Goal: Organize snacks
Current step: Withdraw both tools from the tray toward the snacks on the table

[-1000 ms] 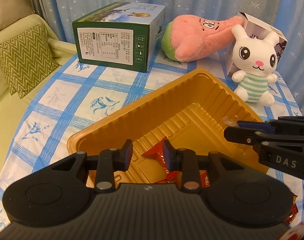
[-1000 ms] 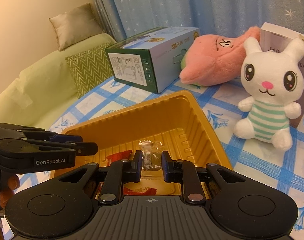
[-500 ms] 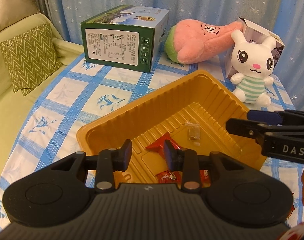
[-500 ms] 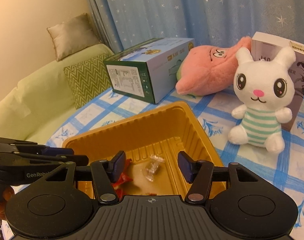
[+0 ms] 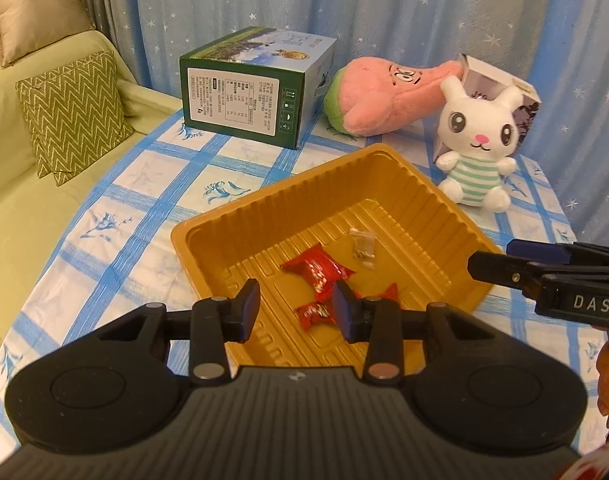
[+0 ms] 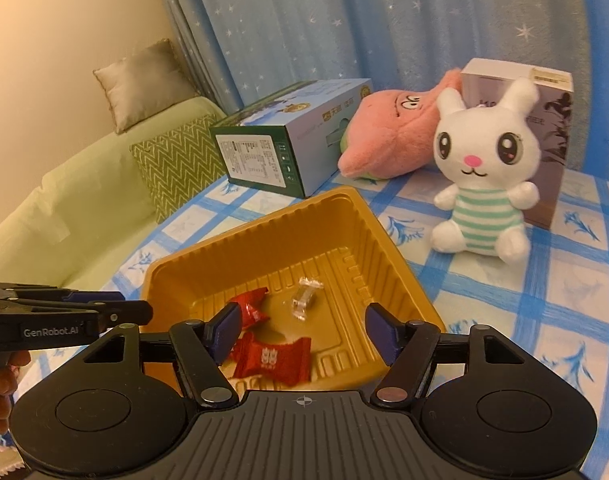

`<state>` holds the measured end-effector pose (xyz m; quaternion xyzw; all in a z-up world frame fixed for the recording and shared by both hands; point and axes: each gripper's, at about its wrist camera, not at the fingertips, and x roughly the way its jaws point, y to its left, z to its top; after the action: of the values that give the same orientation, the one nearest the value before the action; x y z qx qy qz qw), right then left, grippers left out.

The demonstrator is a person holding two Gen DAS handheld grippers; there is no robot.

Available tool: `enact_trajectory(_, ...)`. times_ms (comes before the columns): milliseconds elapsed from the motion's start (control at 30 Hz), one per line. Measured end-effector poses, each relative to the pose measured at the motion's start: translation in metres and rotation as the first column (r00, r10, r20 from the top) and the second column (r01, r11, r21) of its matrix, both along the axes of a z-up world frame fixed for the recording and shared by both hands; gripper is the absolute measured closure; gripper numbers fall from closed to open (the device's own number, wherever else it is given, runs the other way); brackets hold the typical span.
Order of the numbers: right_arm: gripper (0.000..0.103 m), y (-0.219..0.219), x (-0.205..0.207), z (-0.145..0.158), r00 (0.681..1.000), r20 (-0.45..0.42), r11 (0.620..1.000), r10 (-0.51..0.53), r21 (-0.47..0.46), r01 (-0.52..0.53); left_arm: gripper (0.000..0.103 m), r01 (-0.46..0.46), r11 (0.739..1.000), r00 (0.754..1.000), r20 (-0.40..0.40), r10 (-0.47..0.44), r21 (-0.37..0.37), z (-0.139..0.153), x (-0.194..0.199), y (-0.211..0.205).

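Clear-wrapped candy (image 6: pixel 305 297) lies flat mid-floor of the gold tray (image 6: pixel 388 250), just beside the red candies (image 6: pixel 271 359); three of those show in my left view, bunched at the tray's near end. Clear wrapper looks crinkly and small, twisted ends, contents hard to make out. Tray sits on the checked desk (image 6: pixel 544 312).

Step, by my read: a drop into the tray is done, next snack needs fetching. I can't see any loose snacks outside the tray in either view, so the next move calls for swinging a claw off to find one.

Right claw (image 6: pixel 300 330) is spread wide, holding nothing, above the tray's near edge. Left claw (image 5: pixel 295 311) is partly apart, also empty, over the tray's near rim.

Plush rabbit (image 6: pixel 485 176), pink plush (image 6: pixel 388 136) and green box (image 6: pixel 280 148) stand behind the tray.
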<state>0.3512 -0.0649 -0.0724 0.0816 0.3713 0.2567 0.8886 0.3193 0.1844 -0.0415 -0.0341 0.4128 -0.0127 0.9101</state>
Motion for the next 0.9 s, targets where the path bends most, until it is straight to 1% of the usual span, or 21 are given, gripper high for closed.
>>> enact_trajectory(267,0.031,-0.024,-0.041,0.014,1.0,0.009,0.999,-0.01,0.033,0.01,0.062,-0.012,1.0,1.0,0.016,0.013,-0.015,0.014,-0.049,-0.013)
enact_trajectory(400,0.03,-0.037,-0.065,0.02,1.0,0.016,0.999,-0.009,0.042,0.008,0.062,-0.023,1.0,0.999,0.024,0.023,-0.008,0.02,-0.075,-0.021)
enact_trajectory(533,0.028,-0.05,-0.089,0.024,1.0,0.017,0.999,-0.003,0.049,0.002,0.061,-0.035,0.999,0.999,0.025,0.036,-0.029,0.024,-0.101,-0.025)
enact_trajectory(700,0.027,-0.066,-0.119,0.028,1.0,0.02,0.999,0.001,0.044,-0.002,0.061,-0.031,0.999,0.999,0.018,0.031,-0.031,0.024,-0.131,-0.037)
enact_trajectory(900,0.027,-0.083,-0.152,0.024,1.0,0.013,1.0,0.002,0.007,-0.002,0.061,-0.003,0.999,1.0,0.005,0.003,-0.044,0.02,-0.161,-0.054)
